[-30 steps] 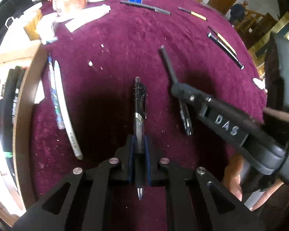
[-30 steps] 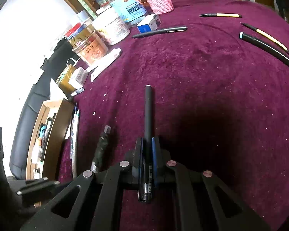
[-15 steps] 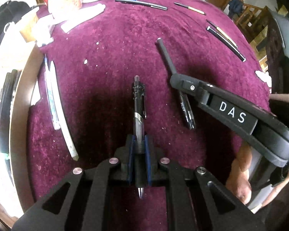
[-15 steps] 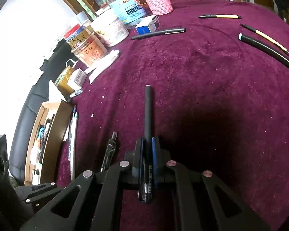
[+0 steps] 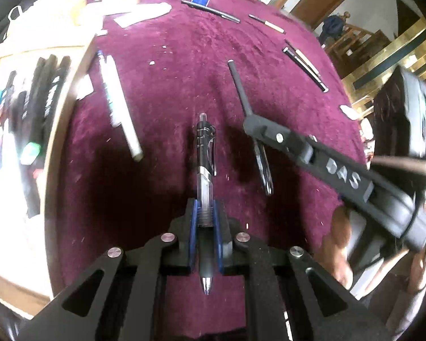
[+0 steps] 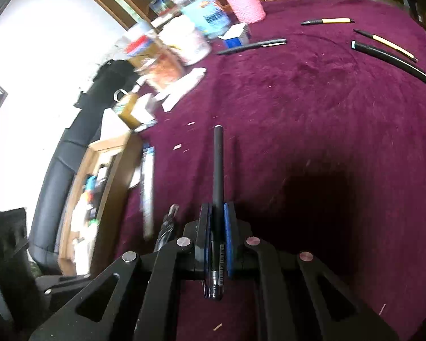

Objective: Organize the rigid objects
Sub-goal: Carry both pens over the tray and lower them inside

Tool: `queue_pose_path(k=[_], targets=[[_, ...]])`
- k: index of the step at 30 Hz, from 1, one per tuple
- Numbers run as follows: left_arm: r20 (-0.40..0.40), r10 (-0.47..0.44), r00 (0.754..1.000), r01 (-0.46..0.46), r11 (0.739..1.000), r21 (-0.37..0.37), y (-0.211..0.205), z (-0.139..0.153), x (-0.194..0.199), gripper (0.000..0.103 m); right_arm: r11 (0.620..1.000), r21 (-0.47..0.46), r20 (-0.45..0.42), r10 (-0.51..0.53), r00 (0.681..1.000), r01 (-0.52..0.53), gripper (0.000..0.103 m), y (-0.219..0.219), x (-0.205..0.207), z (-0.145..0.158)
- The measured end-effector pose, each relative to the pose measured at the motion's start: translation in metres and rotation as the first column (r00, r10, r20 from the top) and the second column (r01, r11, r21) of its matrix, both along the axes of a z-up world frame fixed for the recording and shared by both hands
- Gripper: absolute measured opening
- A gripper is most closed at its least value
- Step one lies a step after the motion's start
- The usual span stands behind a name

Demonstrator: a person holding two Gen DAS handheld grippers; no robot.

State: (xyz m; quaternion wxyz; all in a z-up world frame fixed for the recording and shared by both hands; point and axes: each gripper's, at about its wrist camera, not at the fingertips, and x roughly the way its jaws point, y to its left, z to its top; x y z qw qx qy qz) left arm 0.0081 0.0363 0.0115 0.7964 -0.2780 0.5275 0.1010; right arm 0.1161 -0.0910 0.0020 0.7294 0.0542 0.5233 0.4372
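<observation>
Pens are riding in both grippers. Left gripper (image 5: pixel 205 221) is clamping a clear click pen (image 5: pixel 205 170) between its blue pads, barrel running straight out along the fingers, tip pointing back toward the hand. Right gripper (image 6: pixel 218 224) is pinching a slim black pen (image 6: pixel 218 167) the same way, long axis in line with the fingers.

Wooden box (image 5: pixel 56 130), already holding markers, is lying off to the left of both tools, with its long side roughly parallel to the held pens. Left gripper is sitting nearer to it; the right one is hanging further out over the cloth, so by my reckoning the left pen goes in first, needing little turning.

Two white pens (image 5: pixel 119 105) are lying just beside the box. More pens (image 6: pixel 392 56) are waiting well apart at the far side.

Surface is a maroon plush cloth (image 6: pixel 298 99), flecked with crumbs. Jars and a pink basket (image 6: pixel 245 0) are crowding the far edge; a dark sofa is showing beyond.
</observation>
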Motion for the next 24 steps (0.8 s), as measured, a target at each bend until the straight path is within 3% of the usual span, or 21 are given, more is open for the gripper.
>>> queue_pose_path(k=[6,12,18,24], targets=[[0.066,0.051,0.997,-0.05,0.999,-0.012,0.011,0.019,-0.044,0.008,0.997,0.061,-0.062,0.042,0.997,-0.038,0.008,0.005,-0.043,0.005],[0.109,0.139,0.984,-0.138,0.99,-0.012,0.037,0.037,-0.092,0.008,0.983,0.125,-0.028,0.135,0.99,-0.131,0.008,0.024,-0.088,0.025],[0.135,0.269,0.954,-0.273,0.962,0.017,0.08,0.046,-0.134,0.008,0.965,0.127,-0.016,0.233,0.972,-0.229,0.008,0.063,-0.116,0.028],[0.127,0.328,0.936,-0.33,0.944,-0.004,0.115,0.035,-0.145,0.008,0.963,0.101,-0.05,0.255,0.966,-0.249,0.008,0.084,-0.128,0.015]])
